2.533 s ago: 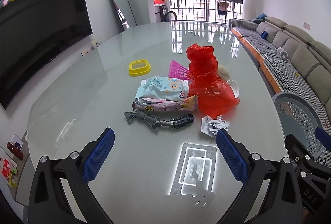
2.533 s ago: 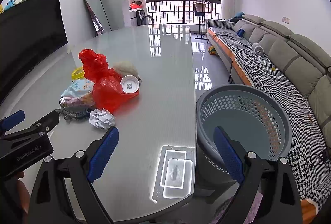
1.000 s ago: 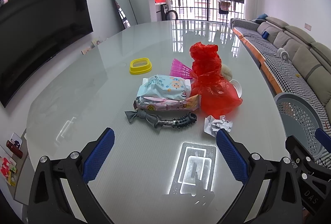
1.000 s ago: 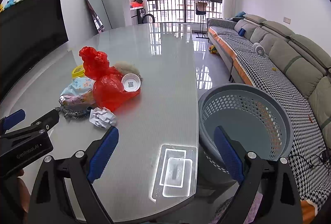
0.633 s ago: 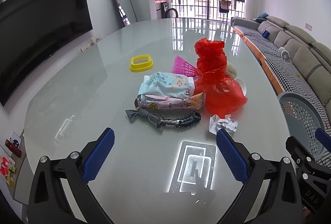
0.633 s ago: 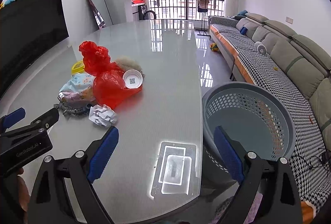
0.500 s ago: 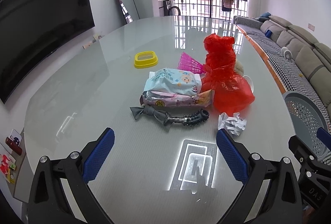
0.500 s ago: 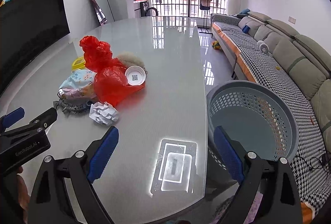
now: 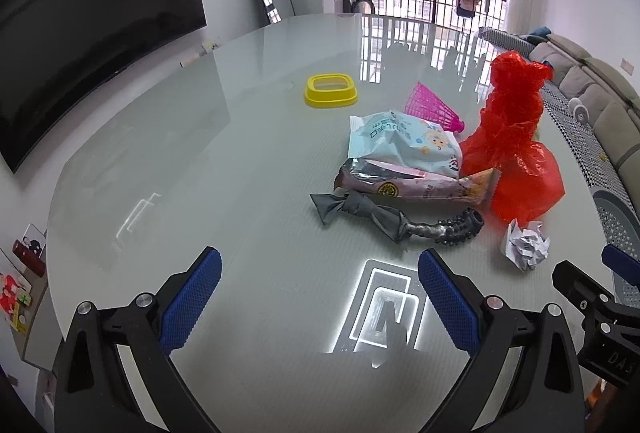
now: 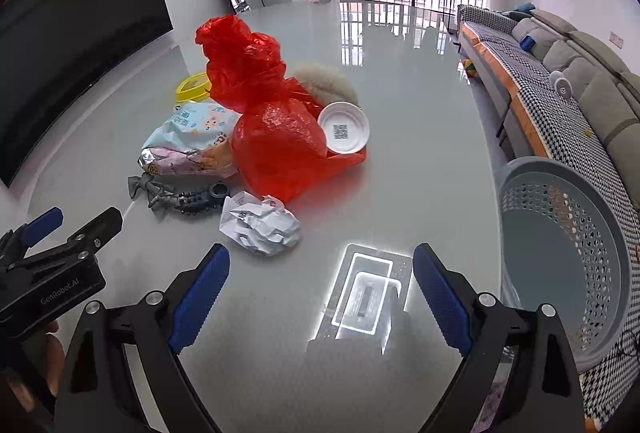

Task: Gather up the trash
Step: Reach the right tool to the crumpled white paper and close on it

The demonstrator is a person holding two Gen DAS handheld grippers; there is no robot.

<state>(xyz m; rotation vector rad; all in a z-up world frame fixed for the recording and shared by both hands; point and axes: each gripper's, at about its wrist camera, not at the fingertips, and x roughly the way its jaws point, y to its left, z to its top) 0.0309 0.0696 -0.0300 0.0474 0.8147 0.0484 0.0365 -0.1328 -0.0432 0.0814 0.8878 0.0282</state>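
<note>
A pile of trash lies on the grey glass table (image 9: 200, 173): a red plastic bag (image 9: 516, 153) (image 10: 276, 137), a blue wipes pack (image 9: 400, 143), a pink snack wrapper (image 9: 416, 185), a grey spiked toy with a bow (image 9: 392, 219), a crumpled paper ball (image 9: 525, 245) (image 10: 260, 223) and a white lid (image 10: 344, 132). My left gripper (image 9: 320, 293) is open and empty, short of the toy. My right gripper (image 10: 320, 287) is open and empty, just right of and short of the paper ball. A grey perforated basket (image 10: 572, 257) stands right of the table.
A yellow ring dish (image 9: 331, 90) and a pink shuttlecock (image 9: 434, 110) lie behind the pile. A beige furry thing (image 10: 326, 81) sits behind the red bag. A sofa (image 10: 580, 73) runs along the right, a large TV (image 9: 80, 45) on the left.
Both grippers have moved forward toward the pile, which looks larger and nearer. Both stay open. Nothing on the table has moved.
</note>
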